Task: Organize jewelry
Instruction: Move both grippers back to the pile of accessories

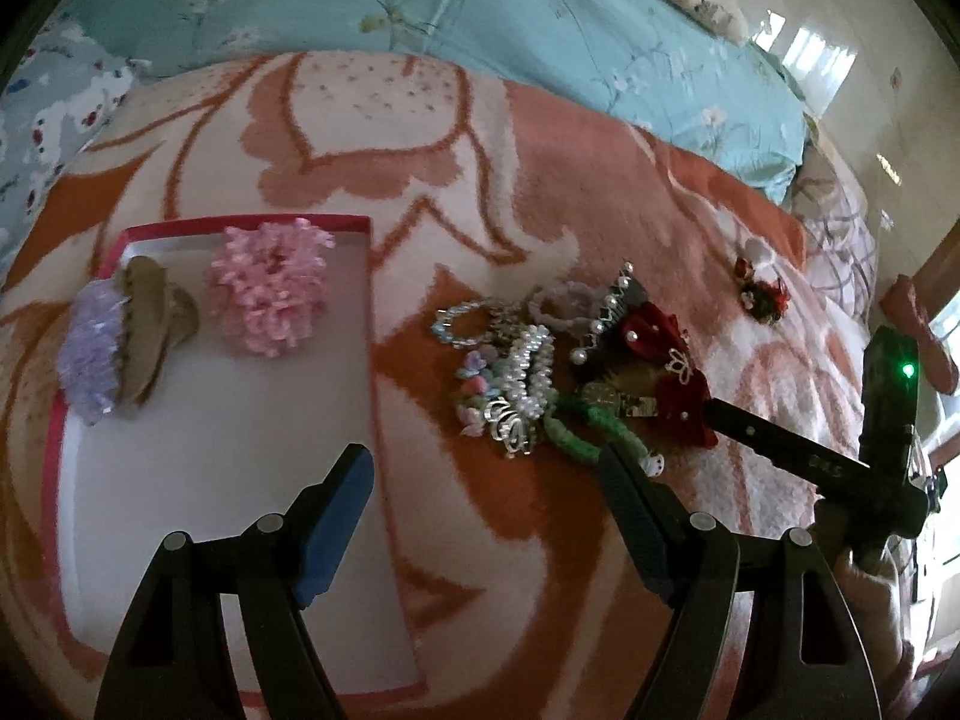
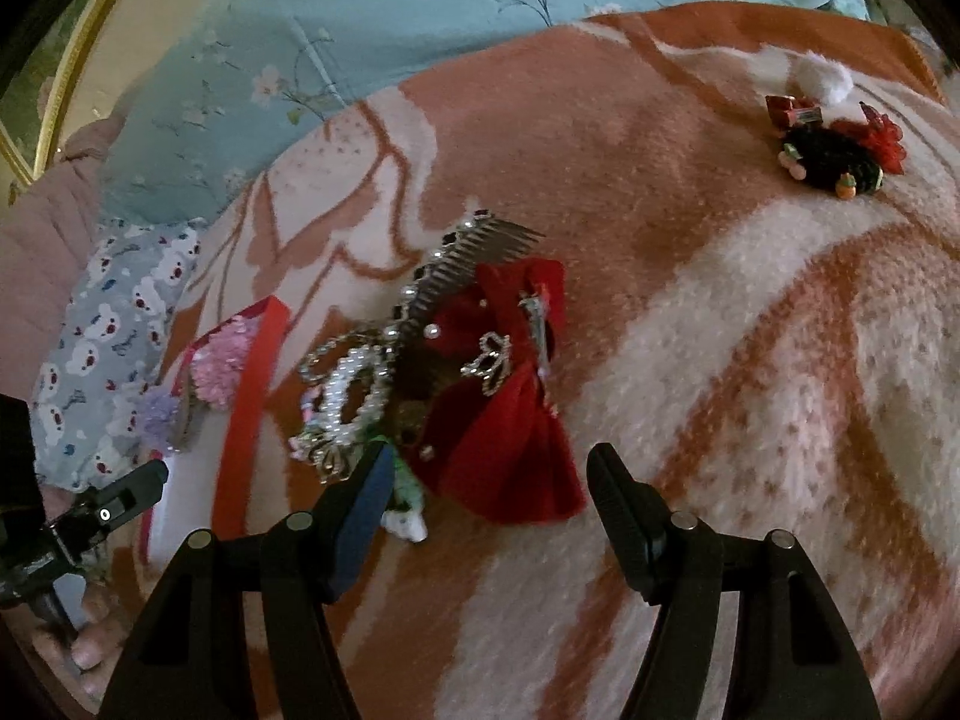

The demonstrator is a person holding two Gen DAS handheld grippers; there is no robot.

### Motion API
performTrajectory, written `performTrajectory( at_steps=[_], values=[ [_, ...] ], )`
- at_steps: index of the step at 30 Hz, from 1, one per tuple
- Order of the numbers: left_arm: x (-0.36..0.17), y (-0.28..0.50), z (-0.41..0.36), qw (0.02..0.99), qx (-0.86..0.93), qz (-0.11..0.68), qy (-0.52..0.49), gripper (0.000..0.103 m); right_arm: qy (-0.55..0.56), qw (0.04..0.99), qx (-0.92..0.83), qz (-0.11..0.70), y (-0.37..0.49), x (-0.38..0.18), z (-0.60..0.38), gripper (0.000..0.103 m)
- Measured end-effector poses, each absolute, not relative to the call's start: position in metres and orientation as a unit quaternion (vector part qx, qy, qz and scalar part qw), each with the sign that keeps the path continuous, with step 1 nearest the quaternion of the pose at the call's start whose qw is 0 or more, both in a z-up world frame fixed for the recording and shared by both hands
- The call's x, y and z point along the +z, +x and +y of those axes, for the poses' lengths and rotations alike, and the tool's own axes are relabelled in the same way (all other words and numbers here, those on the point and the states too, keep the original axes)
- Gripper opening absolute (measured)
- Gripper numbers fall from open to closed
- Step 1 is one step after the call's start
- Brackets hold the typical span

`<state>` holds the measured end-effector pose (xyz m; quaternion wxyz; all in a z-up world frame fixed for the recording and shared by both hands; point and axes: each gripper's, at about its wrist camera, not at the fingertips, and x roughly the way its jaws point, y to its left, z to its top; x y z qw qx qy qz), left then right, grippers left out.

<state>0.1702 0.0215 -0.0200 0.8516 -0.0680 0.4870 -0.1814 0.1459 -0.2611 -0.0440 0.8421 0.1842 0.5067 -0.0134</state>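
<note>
Both grippers hanging open over the blanket, nothing held.

Left gripper [image 1: 486, 474] sits jaws apart, jewelry pile [image 1: 558, 372] at its 1 o'clock, red-rimmed box [image 1: 372, 324] with a pink scrunchie [image 1: 267, 291] at 10. Right gripper [image 2: 486, 480] is spread below the red bow [image 2: 498, 414]; a stray hair clip [image 2: 837, 147] lies at 1 o'clock.
</note>
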Motion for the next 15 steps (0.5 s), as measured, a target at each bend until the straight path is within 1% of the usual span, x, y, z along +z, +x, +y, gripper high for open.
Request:
performTrajectory(
  at_steps=[10,12,13,14,15],
  values=[
    [-0.063,0.190,-0.045,0.819,-0.207,0.531,-0.065,0.077,0.162,0.840,-0.016,0.517,0.175,-0.061,-0.268,0.068],
    [-0.075,0.198,-0.057,0.811,-0.206,0.543,-0.071,0.077,0.155,0.842,-0.020,0.517,0.177,-0.062,-0.269,0.061],
    [-0.079,0.201,-0.062,0.808,-0.206,0.547,-0.074,0.077,0.154,0.842,-0.020,0.516,0.177,-0.062,-0.269,0.042],
    [-0.084,0.205,-0.066,0.805,-0.207,0.550,-0.079,0.077,0.162,0.842,-0.013,0.515,0.176,-0.062,-0.271,0.030],
    [-0.089,0.210,-0.070,0.803,-0.207,0.553,-0.084,0.077,0.172,0.840,-0.008,0.514,0.175,-0.062,-0.273,0.029]
  ],
)
